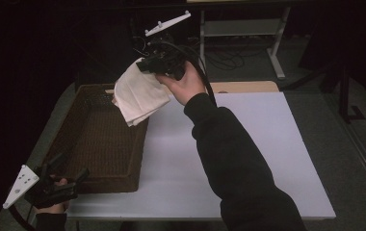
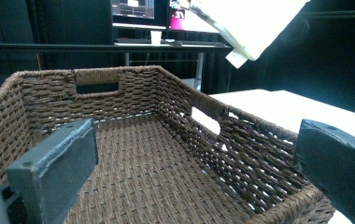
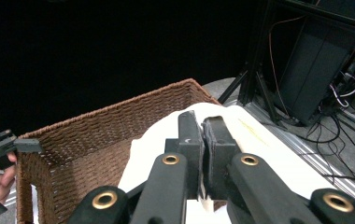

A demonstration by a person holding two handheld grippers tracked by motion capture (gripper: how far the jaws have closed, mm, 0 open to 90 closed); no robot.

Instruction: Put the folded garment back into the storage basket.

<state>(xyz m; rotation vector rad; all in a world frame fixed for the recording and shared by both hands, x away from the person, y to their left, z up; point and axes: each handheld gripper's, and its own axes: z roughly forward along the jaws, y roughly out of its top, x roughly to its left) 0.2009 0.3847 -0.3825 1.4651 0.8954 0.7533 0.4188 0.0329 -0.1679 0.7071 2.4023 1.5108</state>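
Holding cloth (image 1: pixel 139 96) aloft above basket (image 1: pixel 94 139), right gripper (image 1: pixel 148 65) jaws clamped tight on it. Left gripper (image 1: pixel 68 174) jaws wide, empty. Advise: lower over basket centre before release.

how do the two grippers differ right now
The right gripper is shut on the white cloth, held high over the wicker basket; the left gripper is open and holds nothing. The right is raised above the basket's far end; the left sits low at its near corner. Both have black jaws.
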